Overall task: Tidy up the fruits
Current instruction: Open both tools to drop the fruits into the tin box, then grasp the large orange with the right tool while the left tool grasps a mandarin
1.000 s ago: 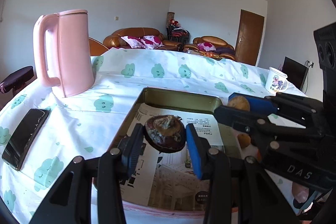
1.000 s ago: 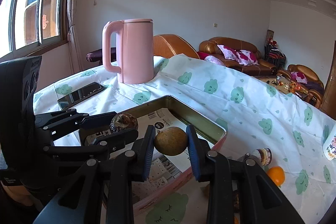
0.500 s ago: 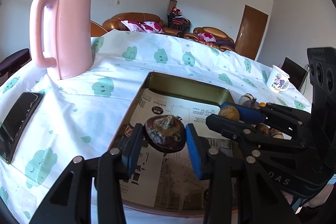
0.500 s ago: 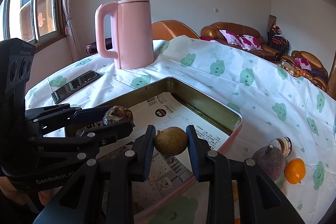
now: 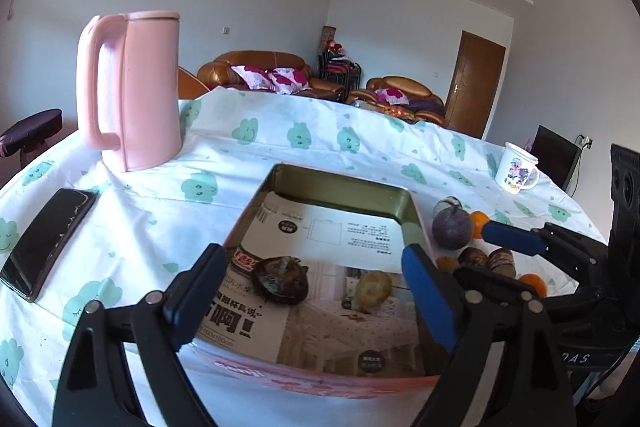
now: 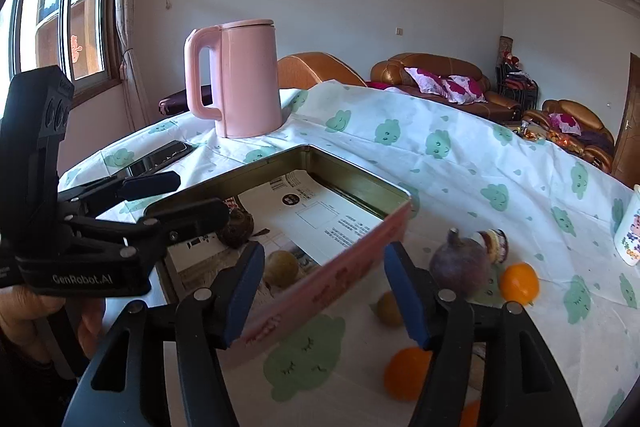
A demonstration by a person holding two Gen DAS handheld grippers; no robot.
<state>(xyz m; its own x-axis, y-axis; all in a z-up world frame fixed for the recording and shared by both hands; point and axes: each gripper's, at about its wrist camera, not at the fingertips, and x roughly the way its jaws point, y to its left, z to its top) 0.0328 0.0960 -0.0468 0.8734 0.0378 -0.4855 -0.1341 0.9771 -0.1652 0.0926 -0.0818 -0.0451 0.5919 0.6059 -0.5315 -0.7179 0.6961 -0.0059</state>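
Note:
A metal tray [image 5: 340, 187] lined with printed paper sits on the table; its pink wall [image 6: 328, 279] faces the right wrist view. In it lie a dark brown wrinkled fruit [image 5: 282, 281] [image 6: 236, 233] and a small yellow-brown fruit [image 5: 374, 287] [image 6: 282, 269]. My left gripper [image 5: 316, 299] is open and empty just above the tray's near end. My right gripper [image 6: 324, 291] is open and empty over the tray's right wall. A purple fruit [image 6: 460, 265] [image 5: 452, 227], oranges [image 6: 518, 283] and other small fruits [image 6: 390, 307] lie on the cloth right of the tray.
A pink kettle [image 5: 132, 91] [image 6: 236, 79] stands behind the tray at the left. A black phone [image 5: 48, 239] lies at the left edge. A white mug [image 5: 516, 173] stands at the far right. The white cloth [image 5: 320, 143] has green cloud prints.
Both grippers have opened and let go of their fruits, which now lie in the tray. Both grippers have drawn back a little; the right one has shifted toward the tray's right wall.

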